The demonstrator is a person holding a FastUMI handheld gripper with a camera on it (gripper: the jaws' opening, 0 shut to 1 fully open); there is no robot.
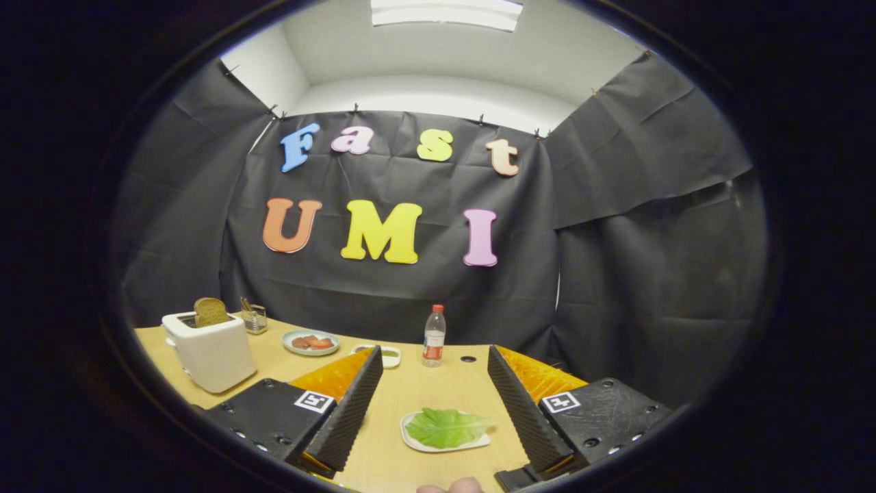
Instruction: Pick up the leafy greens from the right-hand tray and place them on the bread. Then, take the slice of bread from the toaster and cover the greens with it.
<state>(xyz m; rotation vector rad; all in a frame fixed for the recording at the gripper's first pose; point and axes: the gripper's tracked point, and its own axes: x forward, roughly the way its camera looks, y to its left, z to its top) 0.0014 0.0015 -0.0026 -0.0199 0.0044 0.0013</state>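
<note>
Tongs (433, 404) spread wide above the pale green lettuce leaf (448, 427), first step not yet begun.

The leaf lies flat on a small white oval tray (417, 444) on the tan wooden tabletop (417, 383), low in the frame between the parted fingers, long axis running left to right, tip pointing right. Next, I judge, the tongs must drop and close on it. A brown bread slice (210, 311) stands upright in the white toaster (211, 350) at left.
</note>
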